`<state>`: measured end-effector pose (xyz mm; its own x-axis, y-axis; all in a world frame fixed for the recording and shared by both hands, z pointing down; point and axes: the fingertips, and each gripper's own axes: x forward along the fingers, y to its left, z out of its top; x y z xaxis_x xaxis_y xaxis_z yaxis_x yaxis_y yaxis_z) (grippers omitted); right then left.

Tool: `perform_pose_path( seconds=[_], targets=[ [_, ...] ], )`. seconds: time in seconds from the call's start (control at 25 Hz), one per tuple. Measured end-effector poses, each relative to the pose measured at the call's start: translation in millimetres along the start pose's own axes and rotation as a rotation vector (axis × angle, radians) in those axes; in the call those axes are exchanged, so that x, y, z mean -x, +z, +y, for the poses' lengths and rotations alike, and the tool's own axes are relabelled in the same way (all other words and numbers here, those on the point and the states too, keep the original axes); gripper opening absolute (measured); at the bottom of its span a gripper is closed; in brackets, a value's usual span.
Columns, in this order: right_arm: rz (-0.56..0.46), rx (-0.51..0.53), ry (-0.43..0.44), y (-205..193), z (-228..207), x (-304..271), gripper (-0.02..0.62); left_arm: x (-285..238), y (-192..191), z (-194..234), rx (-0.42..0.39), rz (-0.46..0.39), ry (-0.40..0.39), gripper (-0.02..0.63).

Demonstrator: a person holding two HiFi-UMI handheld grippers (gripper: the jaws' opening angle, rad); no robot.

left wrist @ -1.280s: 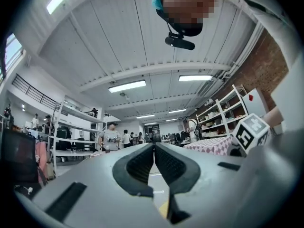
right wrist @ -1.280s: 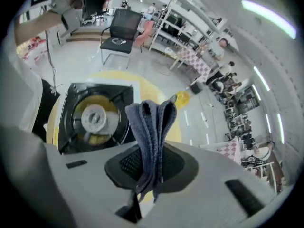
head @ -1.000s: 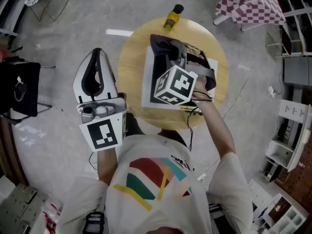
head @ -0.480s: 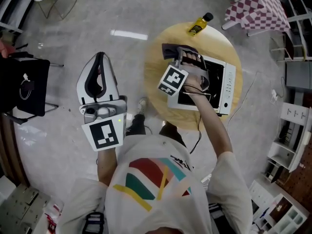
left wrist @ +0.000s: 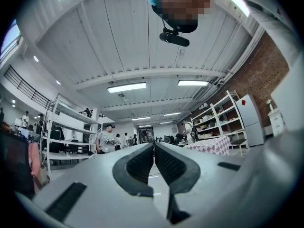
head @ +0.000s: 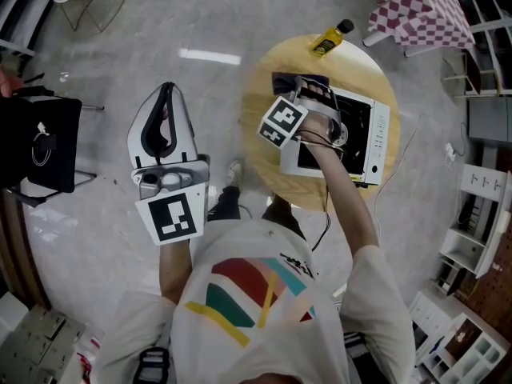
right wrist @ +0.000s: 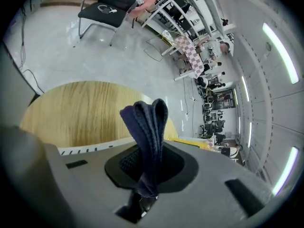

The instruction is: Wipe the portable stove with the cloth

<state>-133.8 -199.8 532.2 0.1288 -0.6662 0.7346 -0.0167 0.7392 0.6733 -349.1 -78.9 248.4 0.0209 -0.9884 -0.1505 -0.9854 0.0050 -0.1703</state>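
The portable stove [head: 370, 146], white with a black top, lies on a round wooden table [head: 264, 146]. My right gripper [head: 309, 89] is at the stove's far left corner, shut on a dark blue cloth [head: 288, 81] bunched against that corner. In the right gripper view the folded cloth [right wrist: 143, 122] sticks out between the closed jaws of my right gripper [right wrist: 148, 151], with the stove's white edge [right wrist: 85, 148] and the table [right wrist: 71, 110] beyond. My left gripper [head: 166, 94] hangs off the table to the left, over the floor. In its own view my left gripper [left wrist: 154, 148] is shut and empty.
A yellow bottle [head: 330, 38] lies at the table's far edge. To the far left stands a black chair [head: 36, 138], and a checkered tablecloth [head: 420, 10] is at the top right. Cables trail over the grey floor, with shelving [head: 472, 238] to the right.
My right gripper, with the cloth in it, has dropped away from the camera and moved to the stove's far left corner. The left gripper has stayed beside the table.
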Motion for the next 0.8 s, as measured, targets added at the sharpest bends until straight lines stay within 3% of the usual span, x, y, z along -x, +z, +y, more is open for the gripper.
perform_pose_path(
  seconds=[0.2,0.56,0.8],
  targets=[
    [-0.002,-0.026,0.118,1.6,8.7,4.8,0.032,2.3,-3.8,-1.6,0.006,0.006,-0.001,0.008],
    [-0.023,-0.02,0.166,-3.3,39.2,32.3,0.032,9.5,-2.1,-0.6,0.007,0.003,0.008,0.008],
    [-0.034,-0.084,0.2,-11.8,67.0,61.0,0.032,10.0,-0.8,-4.4,0.014,-0.002,0.002,0.008]
  ],
)
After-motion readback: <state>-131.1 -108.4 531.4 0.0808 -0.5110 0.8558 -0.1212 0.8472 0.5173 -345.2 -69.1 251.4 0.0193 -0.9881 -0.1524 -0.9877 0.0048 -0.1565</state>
